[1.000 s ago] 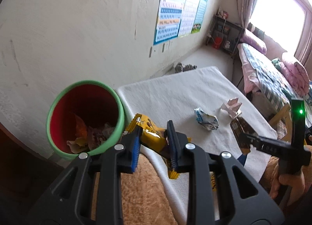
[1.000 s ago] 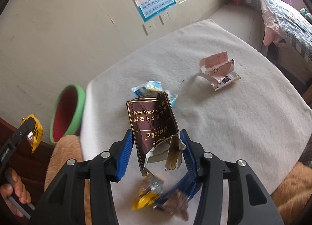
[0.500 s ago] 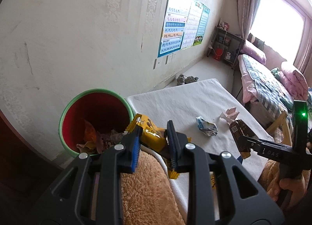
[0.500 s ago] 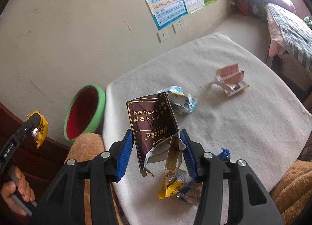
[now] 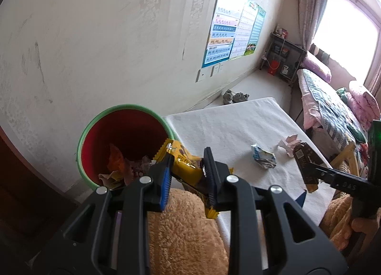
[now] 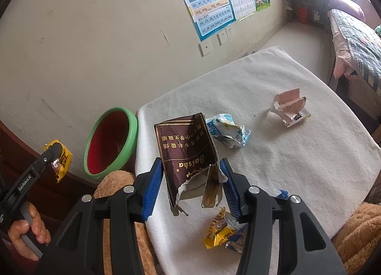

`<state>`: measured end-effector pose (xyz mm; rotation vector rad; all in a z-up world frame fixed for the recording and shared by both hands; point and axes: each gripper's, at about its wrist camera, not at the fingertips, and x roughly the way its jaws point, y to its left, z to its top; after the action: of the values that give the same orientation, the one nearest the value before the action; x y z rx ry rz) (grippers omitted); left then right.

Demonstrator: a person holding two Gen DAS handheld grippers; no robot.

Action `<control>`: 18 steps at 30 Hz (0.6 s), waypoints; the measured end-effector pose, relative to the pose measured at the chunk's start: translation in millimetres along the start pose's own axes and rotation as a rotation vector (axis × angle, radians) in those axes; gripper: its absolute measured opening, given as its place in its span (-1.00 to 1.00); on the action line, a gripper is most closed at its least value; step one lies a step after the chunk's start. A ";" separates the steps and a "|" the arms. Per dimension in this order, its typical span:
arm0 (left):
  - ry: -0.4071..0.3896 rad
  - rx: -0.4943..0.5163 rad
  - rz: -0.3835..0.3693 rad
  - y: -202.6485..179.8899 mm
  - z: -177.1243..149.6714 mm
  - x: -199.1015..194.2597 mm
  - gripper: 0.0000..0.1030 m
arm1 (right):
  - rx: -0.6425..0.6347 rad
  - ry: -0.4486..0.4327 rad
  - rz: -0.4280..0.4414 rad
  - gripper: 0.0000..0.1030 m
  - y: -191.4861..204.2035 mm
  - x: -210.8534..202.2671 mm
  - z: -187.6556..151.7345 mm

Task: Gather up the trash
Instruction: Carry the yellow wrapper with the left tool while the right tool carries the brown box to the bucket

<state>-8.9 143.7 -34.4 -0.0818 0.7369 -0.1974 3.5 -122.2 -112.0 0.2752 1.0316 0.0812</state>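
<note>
Both grippers lifted; L (image 5: 187,171) grips yellow wrapper (image 5: 184,165), R (image 6: 190,181) brown pack (image 6: 187,153), bottom hidden.

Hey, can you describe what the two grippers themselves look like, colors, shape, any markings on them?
Both look alike. The left gripper and right gripper are matte black plastic frames with triangular cut-outs, silver round bolt heads at the joints, and ribbed blue pads lining the fingers. White lettering runs along the side of each finger, too small to read surely. A green light glows on the right gripper's body. Bare hands hold them; no cables show.
</note>
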 end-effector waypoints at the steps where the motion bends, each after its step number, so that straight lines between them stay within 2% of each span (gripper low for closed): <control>1: 0.007 -0.005 0.005 2.6 0.4 4.1 -0.52 | 0.000 0.002 0.003 -0.08 1.1 2.1 2.3; 9: 0.036 -0.027 0.040 21.7 5.5 24.8 -0.52 | -0.024 0.028 0.040 -0.08 21.2 20.3 19.5; 18: 0.059 -0.056 0.083 51.9 15.4 46.6 -0.52 | -0.084 0.063 0.103 -0.08 68.2 55.0 47.2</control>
<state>43.0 184.9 -61.2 -0.0989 0.8030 -0.1008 76.4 -54.6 -117.1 0.2501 1.0738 0.2267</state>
